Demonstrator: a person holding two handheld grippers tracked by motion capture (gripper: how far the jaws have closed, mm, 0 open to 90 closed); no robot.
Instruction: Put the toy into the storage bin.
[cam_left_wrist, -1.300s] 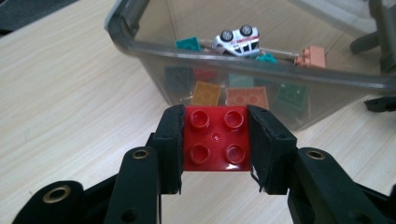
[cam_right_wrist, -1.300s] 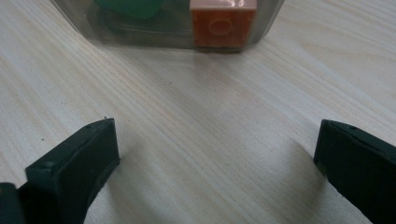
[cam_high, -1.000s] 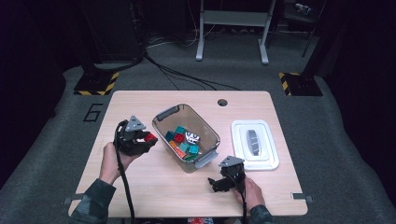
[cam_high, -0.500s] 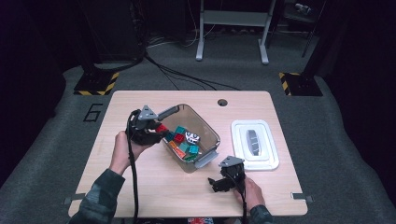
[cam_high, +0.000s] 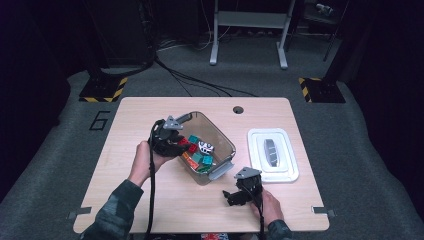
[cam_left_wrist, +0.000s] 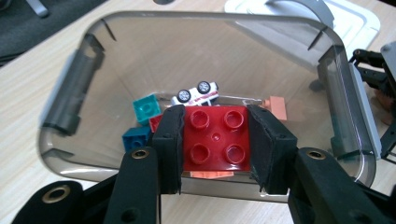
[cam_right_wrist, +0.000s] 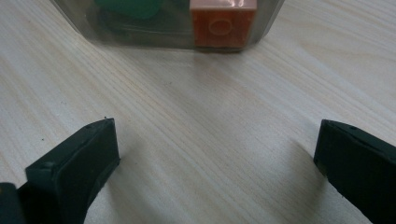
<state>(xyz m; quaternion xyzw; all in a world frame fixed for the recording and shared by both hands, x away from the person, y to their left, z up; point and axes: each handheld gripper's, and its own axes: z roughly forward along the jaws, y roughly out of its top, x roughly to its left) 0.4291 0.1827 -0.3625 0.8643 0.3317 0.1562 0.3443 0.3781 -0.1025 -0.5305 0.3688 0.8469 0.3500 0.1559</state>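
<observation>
1. My left gripper clamps a red brick between its pads, above the clear bin.
2. My right gripper rests wide open, nothing between, just before the bin's wall.

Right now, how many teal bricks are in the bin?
2 show: one teal brick behind the left claw's left jaw, another lower left. More may be hidden.

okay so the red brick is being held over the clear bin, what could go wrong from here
The left gripper clamps the red brick only by its two sides, so it might slip or twist out early. Released from here, it could bounce off the toy car and blocks in the clear bin. The hand might also nudge the bin's near rim.
</observation>
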